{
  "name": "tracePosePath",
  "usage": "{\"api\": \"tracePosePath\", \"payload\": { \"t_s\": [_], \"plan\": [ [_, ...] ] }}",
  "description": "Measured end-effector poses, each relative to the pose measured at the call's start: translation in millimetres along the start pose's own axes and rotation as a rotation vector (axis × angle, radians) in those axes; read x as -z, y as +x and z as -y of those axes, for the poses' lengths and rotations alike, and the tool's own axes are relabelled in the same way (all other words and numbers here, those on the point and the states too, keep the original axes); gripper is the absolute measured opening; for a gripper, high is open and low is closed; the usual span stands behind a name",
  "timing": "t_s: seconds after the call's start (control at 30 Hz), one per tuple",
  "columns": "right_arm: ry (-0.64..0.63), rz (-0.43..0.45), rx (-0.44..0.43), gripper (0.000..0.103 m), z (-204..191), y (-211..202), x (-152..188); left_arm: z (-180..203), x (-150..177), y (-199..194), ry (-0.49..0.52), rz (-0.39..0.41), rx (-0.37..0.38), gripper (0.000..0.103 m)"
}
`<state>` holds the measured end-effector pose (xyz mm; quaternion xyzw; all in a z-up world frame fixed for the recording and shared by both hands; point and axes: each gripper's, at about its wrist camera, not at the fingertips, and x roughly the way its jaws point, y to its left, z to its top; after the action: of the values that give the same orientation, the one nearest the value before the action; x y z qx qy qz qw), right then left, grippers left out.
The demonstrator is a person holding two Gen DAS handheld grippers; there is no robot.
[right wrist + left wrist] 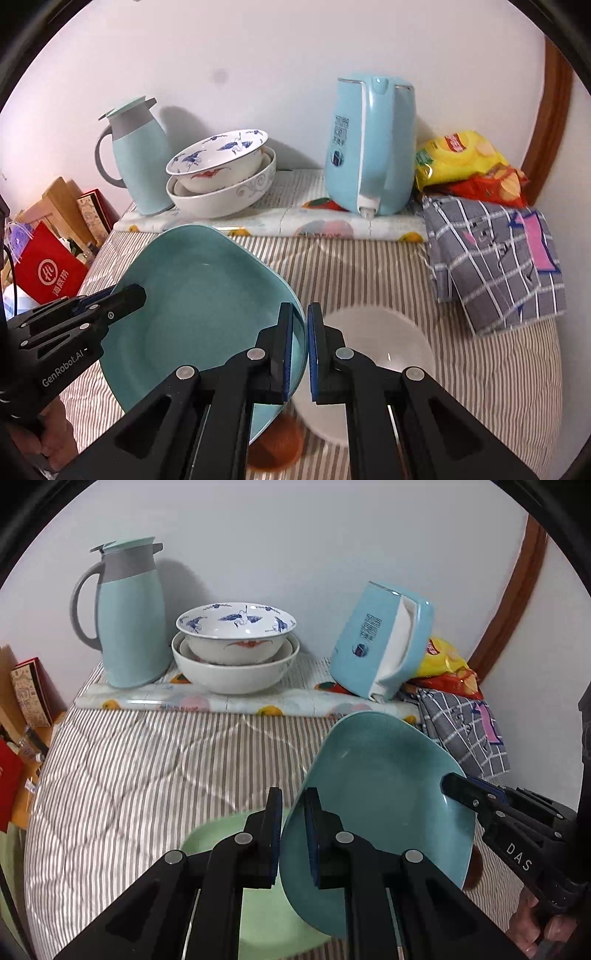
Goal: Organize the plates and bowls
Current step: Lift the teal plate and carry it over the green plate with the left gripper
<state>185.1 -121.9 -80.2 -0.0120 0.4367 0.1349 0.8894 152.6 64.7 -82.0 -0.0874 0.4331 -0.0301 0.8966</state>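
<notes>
A teal plate (pixel 380 794) is held tilted above the striped cloth, gripped on opposite rims by both grippers. My left gripper (pixel 293 834) is shut on its left rim; it also shows in the right wrist view (pixel 129 295). My right gripper (pixel 301 350) is shut on the teal plate (pixel 207 306) at its right rim and appears at the right in the left wrist view (pixel 454 786). A pale green plate (pixel 258 915) lies under the left gripper. A white plate (pixel 388 354) lies under the right gripper. Stacked white bowls (pixel 236 646) sit at the back.
A teal thermos jug (pixel 129 616) stands left of the bowls and a blue kettle (pixel 380 642) to their right, on a fruit-print mat (pixel 221 701). Snack bags (pixel 469 166) and folded checked cloth (pixel 495 258) lie at the right. Boxes and a red bag (pixel 48 269) stand off the left edge.
</notes>
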Motion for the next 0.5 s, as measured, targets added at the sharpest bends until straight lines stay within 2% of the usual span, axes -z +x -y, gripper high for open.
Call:
{"api": "tracePosePath", "payload": {
  "t_s": [0.5],
  "plan": [
    [0.02, 0.0, -0.003, 0.008, 0.1, -33.4, 47.4, 10.5, 41.4, -30.4, 0.009, -0.003, 0.0, 0.012]
  ]
}}
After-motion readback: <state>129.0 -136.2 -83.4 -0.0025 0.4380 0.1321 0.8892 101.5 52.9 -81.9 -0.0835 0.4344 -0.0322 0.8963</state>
